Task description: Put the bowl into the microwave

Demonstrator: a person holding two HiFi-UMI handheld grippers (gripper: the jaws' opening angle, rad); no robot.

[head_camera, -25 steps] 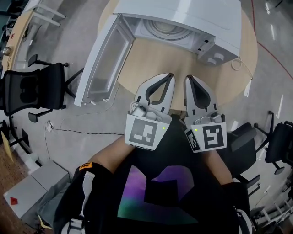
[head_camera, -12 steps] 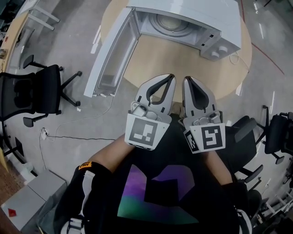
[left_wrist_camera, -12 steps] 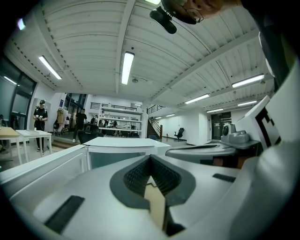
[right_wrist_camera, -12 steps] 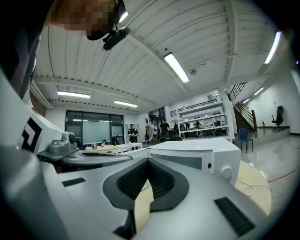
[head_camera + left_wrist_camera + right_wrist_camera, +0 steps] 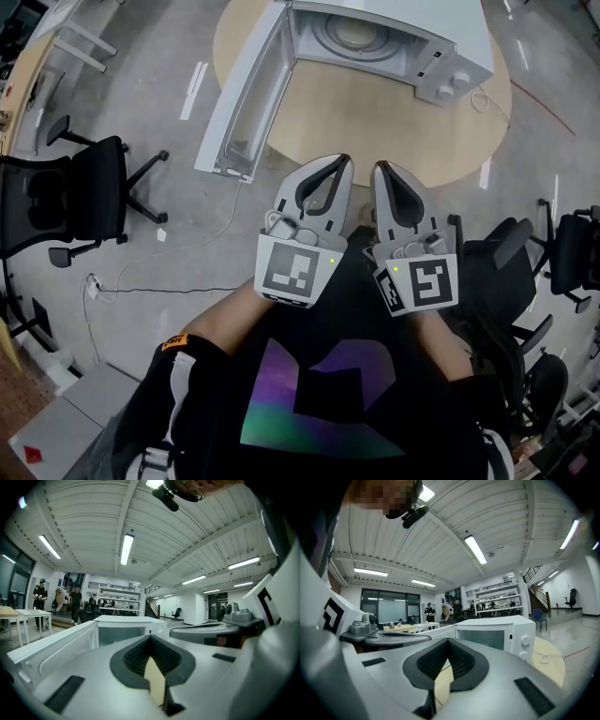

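Your left claw [image 5: 343, 160] and right claw [image 5: 379, 166] are held side by side close to your body, just short of the round wooden desk [image 5: 375, 122] and pointing toward it. Both are pinched together at the tips with nothing between them. The left gripper view shows the left claw [image 5: 151, 637] with its dark ribbed pads meeting at the front, and only a sliver of the pale desk shows through the gap behind them. The right gripper view shows the same for the right claw [image 5: 449, 641]. The microwave [image 5: 412, 19] stands on the far side of the desk, well apart from both claws, and its door [image 5: 248, 98] is swung fully open to your left, reaching out past the desk edge. Inside the cavity you can see a round pale shape on the turntable that looks like the bowl [image 5: 359, 33], though it is small in the head view and its details cannot be made out. From the right gripper view the microwave [image 5: 497, 637] appears ahead with its two knobs toward the right. A black office chair [image 5: 66, 197] stands on the floor [image 5: 141, 131] to your left, and a thin cable [image 5: 169, 272] trails across the floor near it.
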